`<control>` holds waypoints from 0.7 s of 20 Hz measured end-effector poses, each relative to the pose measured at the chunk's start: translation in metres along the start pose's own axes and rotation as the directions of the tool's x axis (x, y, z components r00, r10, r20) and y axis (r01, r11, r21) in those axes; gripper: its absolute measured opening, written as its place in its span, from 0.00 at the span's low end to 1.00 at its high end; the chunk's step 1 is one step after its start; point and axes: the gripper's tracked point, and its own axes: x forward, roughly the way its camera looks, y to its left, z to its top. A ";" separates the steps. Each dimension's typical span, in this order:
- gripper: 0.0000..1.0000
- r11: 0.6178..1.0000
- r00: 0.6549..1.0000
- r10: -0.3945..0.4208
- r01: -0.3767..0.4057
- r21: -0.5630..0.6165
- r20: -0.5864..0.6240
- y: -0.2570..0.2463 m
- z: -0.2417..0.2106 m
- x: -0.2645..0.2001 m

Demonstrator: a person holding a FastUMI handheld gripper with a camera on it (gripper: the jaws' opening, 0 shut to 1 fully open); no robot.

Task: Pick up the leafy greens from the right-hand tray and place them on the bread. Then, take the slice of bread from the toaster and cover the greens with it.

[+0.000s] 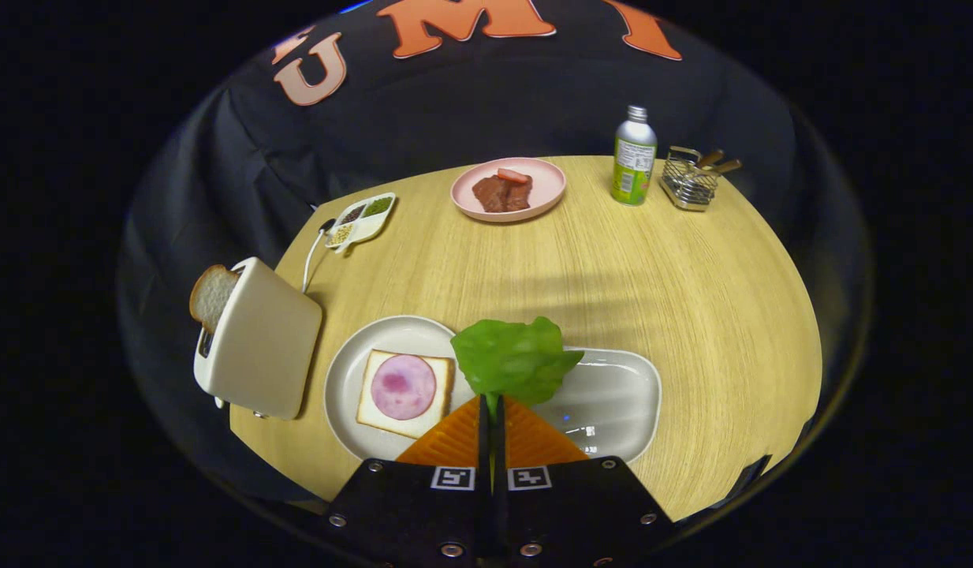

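Between the fingers (491, 406) the greens (514, 359) are pinched by the stem — both fingers pressed together on it, above the gap between tray (620, 394) and plate (344, 379). On the plate lies bread (376, 414) with ham (404, 386). Left of it, the toaster (262, 343) holds a slice (210, 296).

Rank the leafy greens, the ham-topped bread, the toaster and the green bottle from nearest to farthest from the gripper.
1. Leafy greens: pinched between the shut fingers of the gripper.
2. Ham-topped bread: just left of the fingers, on the round plate.
3. Toaster: farther left, at the table edge.
4. Green bottle: far side, to the right.
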 end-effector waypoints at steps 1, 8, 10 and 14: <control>0.01 1.000 1.000 0.020 -0.020 -0.015 -0.001 0.010 0.001 0.000; 0.01 0.982 0.986 0.151 -0.157 -0.108 -0.070 0.073 -0.010 0.019; 0.01 0.974 0.979 0.182 -0.192 -0.121 -0.093 0.084 -0.015 0.021; 0.01 0.960 0.965 0.221 -0.241 -0.142 -0.144 0.102 -0.025 0.035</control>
